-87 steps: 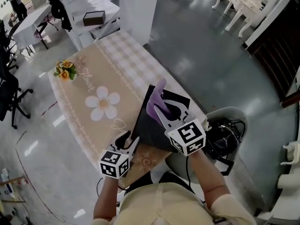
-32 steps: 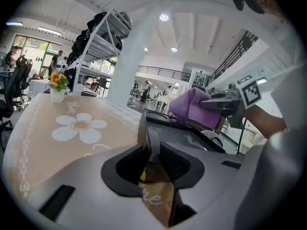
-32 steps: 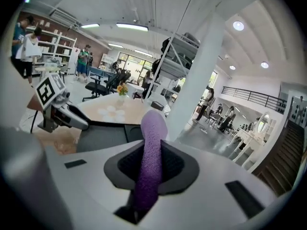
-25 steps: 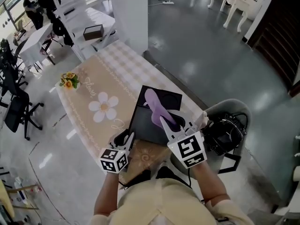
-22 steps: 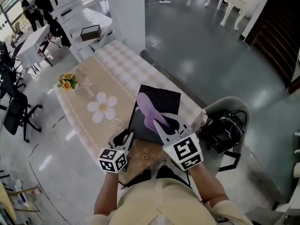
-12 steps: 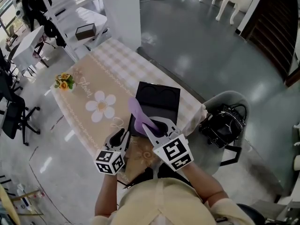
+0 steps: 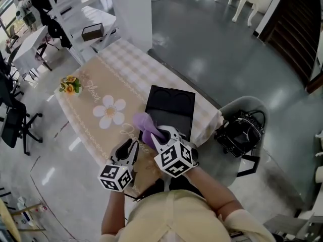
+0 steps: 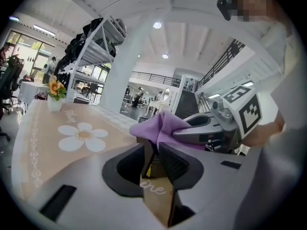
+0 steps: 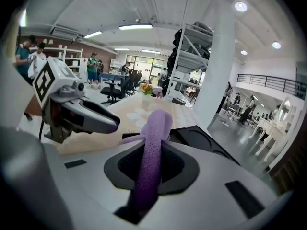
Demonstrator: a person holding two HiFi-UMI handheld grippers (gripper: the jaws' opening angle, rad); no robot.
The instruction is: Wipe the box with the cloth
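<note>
On box's point(image 7: 170, 105) near edge, cloth point(image 7: 144, 126)

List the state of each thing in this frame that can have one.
Flat black box, lying on the table, near corner in the left gripper.
Purple cloth, pinched in the right gripper, bunched at the box's near edge.
Left gripper, jaws have just been closing, shut on the box's corner.
Right gripper, shut on the cloth.
Black handbag, resting on the grey chair.
</note>
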